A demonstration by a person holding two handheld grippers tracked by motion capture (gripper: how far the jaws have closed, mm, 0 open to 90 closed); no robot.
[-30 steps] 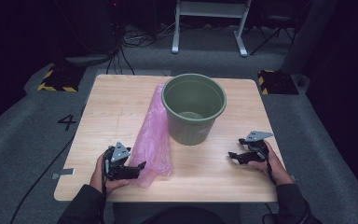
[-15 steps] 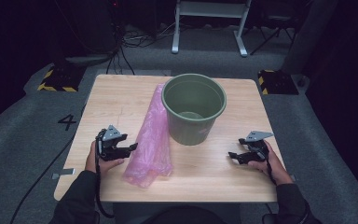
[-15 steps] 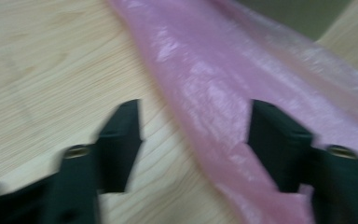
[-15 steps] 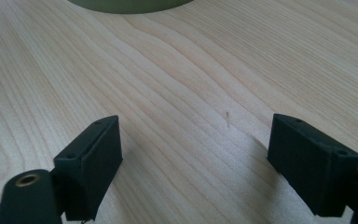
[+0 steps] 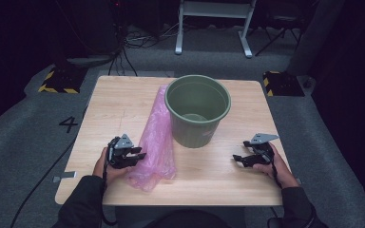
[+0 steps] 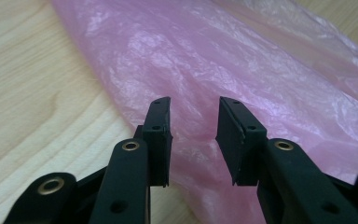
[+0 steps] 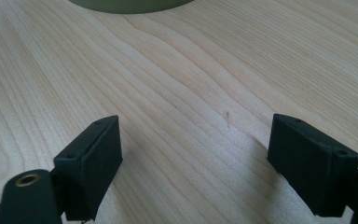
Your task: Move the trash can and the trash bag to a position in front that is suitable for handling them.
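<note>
A crumpled pink plastic bag (image 5: 157, 137) lies lengthwise on the wooden table (image 5: 209, 175), left of a green bucket (image 5: 197, 114) that stands upright. My left gripper (image 5: 140, 156) sits at the bag's left edge, near its front end. Its jaws have just been closing and now stand a narrow gap apart. In the left gripper view the gripper (image 6: 193, 105) hovers over the pink film (image 6: 223, 56), and the pads do not press on it. My right gripper (image 5: 237, 159) rests open on bare wood right of the bucket, with nothing between its jaws (image 7: 193, 126).
The bucket's base (image 7: 126, 4) shows at the top of the right gripper view. Beyond the table lie grey carpet, cables, a white stand's legs and yellow-and-black floor blocks. A figure 4 is marked on the floor at the left.
My left gripper has moved away from the table's front edge along the bag's left side, and its jaws have narrowed. The right gripper, the bag and the bucket have stayed put.
</note>
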